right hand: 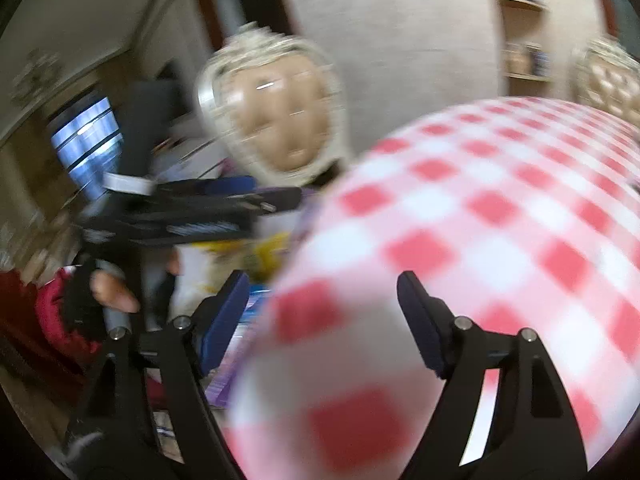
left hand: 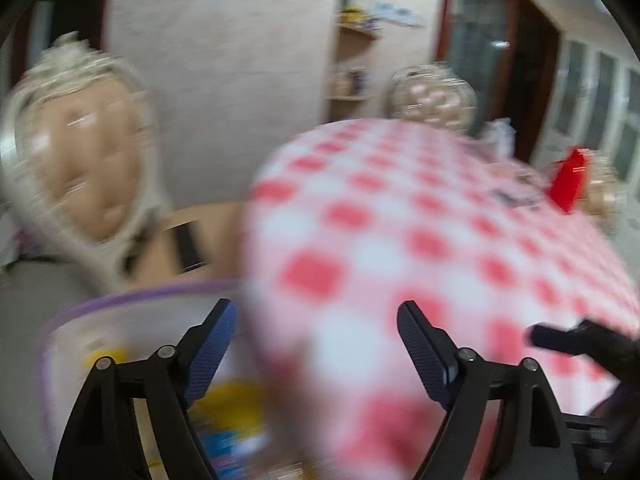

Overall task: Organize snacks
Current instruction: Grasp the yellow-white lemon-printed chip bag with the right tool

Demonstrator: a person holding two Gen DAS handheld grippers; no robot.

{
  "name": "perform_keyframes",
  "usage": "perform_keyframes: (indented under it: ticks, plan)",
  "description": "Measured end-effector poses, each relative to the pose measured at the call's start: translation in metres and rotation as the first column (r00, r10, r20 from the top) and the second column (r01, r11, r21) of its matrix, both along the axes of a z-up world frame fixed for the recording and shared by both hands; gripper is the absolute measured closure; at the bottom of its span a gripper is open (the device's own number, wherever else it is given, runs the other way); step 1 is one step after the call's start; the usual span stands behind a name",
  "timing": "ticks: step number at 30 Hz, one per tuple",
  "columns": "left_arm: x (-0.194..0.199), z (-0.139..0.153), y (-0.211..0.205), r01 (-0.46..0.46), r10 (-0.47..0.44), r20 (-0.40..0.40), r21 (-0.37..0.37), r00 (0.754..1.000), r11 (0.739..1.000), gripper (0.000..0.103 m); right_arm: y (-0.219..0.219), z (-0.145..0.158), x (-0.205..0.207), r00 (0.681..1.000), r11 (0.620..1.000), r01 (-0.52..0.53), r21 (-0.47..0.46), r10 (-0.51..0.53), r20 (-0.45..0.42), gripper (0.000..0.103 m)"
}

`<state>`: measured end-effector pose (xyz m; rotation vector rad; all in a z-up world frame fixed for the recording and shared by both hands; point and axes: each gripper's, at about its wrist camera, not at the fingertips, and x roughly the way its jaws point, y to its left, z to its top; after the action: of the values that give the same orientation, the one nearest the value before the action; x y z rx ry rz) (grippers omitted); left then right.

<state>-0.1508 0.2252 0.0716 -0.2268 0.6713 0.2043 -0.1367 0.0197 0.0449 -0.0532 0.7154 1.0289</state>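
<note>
Both grippers empty at the tabletop's edge, snacks below.

The left gripper (left hand: pixel 316 344) and right gripper (right hand: pixel 320 308) are spread wide, holding nothing, over the near-left edge of the checked tabletop (left hand: pixel 440 220). A purple-rimmed bin (left hand: pixel 132 292) with blurred snack packets (left hand: pixel 232 404) sits beside and lower than that edge, likely as the sorting spot. A red packet (left hand: pixel 568 178) stands near the far right edge.
</note>
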Motion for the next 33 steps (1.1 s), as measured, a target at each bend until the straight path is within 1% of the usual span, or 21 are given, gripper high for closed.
perform_keyframes:
  ticks: [1, 3, 4, 5, 7, 8, 9, 10, 12, 15, 18, 20, 22, 24, 25, 26, 27, 28, 29, 31, 33]
  plan:
    - [0.015, 0.007, -0.013, 0.045, -0.044, 0.018, -0.027, 0.999, 0.999, 0.019, -0.022, 0.000, 0.013, 0.997, 0.997, 0.077, 0.008, -0.077, -0.005, 0.023]
    - [0.055, 0.018, -0.042, 0.128, -0.124, 0.049, -0.087, 0.991, 0.988, 0.019, -0.060, 0.001, 0.033, 0.976, 0.976, 0.217, 0.034, -0.216, -0.018, 0.023]
    - [0.073, 0.021, -0.056, 0.153, -0.148, 0.055, -0.113, 0.987, 0.982, 0.019, -0.089, 0.001, 0.047, 0.951, 0.949, 0.307, 0.067, -0.304, -0.050, 0.023]
    - [0.093, 0.022, -0.071, 0.173, -0.166, 0.060, -0.142, 0.984, 0.975, 0.019, -0.106, 0.002, 0.055, 0.931, 0.928, 0.365, 0.082, -0.360, -0.067, 0.023]
    - [0.129, 0.019, -0.096, 0.198, -0.190, 0.059, -0.198, 0.980, 0.960, 0.019, -0.152, 0.004, 0.071, 0.847, 0.841, 0.531, 0.102, -0.524, -0.093, 0.023]
    - [0.152, 0.015, -0.112, 0.214, -0.207, 0.057, -0.237, 0.977, 0.948, 0.019, -0.168, 0.004, 0.078, 0.810, 0.803, 0.587, 0.108, -0.578, -0.102, 0.023]
    - [0.167, 0.011, -0.122, 0.220, -0.213, 0.054, -0.261, 0.975, 0.940, 0.019, -0.180, 0.005, 0.082, 0.782, 0.774, 0.623, 0.112, -0.613, -0.114, 0.022]
    - [0.181, 0.006, -0.135, 0.219, -0.215, 0.048, -0.283, 0.976, 0.934, 0.019, -0.202, 0.002, 0.087, 0.727, 0.719, 0.687, 0.109, -0.674, -0.136, 0.021]
    - [0.210, -0.007, -0.157, 0.219, -0.220, 0.033, -0.313, 0.975, 0.924, 0.019, -0.226, -0.002, 0.094, 0.655, 0.650, 0.755, 0.086, -0.743, -0.136, 0.020]
    - [0.244, -0.023, -0.184, 0.217, -0.221, 0.026, -0.331, 0.975, 0.918, 0.019, -0.247, -0.010, 0.105, 0.601, 0.602, 0.798, 0.037, -0.789, -0.126, 0.020]
    - [0.272, -0.032, -0.199, 0.209, -0.214, 0.026, -0.351, 0.977, 0.913, 0.019, -0.254, -0.015, 0.120, 0.586, 0.590, 0.807, 0.001, -0.801, -0.118, 0.020]
    - [0.286, -0.034, -0.205, 0.213, -0.211, 0.045, -0.353, 0.977, 0.911, 0.019, -0.254, -0.016, 0.129, 0.587, 0.591, 0.806, -0.017, -0.804, -0.092, 0.020]
    - [0.299, -0.039, -0.208, 0.230, -0.217, 0.077, -0.367, 0.973, 0.901, 0.019, -0.252, -0.016, 0.147, 0.600, 0.603, 0.797, -0.023, -0.796, -0.076, 0.020]
    - [0.308, -0.045, -0.211, 0.251, -0.233, 0.092, -0.354, 0.968, 0.901, 0.019, -0.256, -0.017, 0.167, 0.595, 0.597, 0.802, -0.008, -0.801, -0.068, 0.018]
    - [0.311, -0.049, -0.210, 0.250, -0.239, 0.077, -0.355, 0.968, 0.901, 0.019, -0.258, -0.018, 0.184, 0.589, 0.591, 0.807, -0.005, -0.805, -0.072, 0.017]
    - [0.312, -0.052, -0.205, 0.246, -0.238, 0.072, -0.394, 0.969, 0.885, 0.019, -0.258, -0.023, 0.197, 0.590, 0.592, 0.806, -0.005, -0.804, -0.077, 0.017]
    - [0.310, -0.052, -0.199, 0.240, -0.224, 0.087, -0.425, 0.971, 0.873, 0.019, -0.260, -0.025, 0.216, 0.593, 0.595, 0.803, -0.009, -0.801, -0.085, 0.017]
    - [0.308, -0.052, -0.193, 0.224, -0.200, 0.101, -0.446, 0.975, 0.867, 0.019, -0.259, -0.028, 0.244, 0.598, 0.602, 0.798, -0.020, -0.796, -0.097, 0.017]
    - [0.306, -0.051, -0.188, 0.209, -0.179, 0.108, -0.454, 0.978, 0.866, 0.019, -0.259, -0.029, 0.260, 0.597, 0.602, 0.798, -0.031, -0.796, -0.097, 0.017]
    - [0.305, -0.051, -0.180, 0.191, -0.153, 0.120, -0.470, 0.981, 0.862, 0.019, -0.252, -0.032, 0.304, 0.592, 0.596, 0.800, -0.077, -0.803, -0.061, 0.017]
    - [0.306, -0.054, -0.172, 0.163, -0.123, 0.112, -0.503, 0.986, 0.849, 0.019, -0.245, -0.036, 0.341, 0.612, 0.614, 0.780, -0.115, -0.789, -0.058, 0.017]
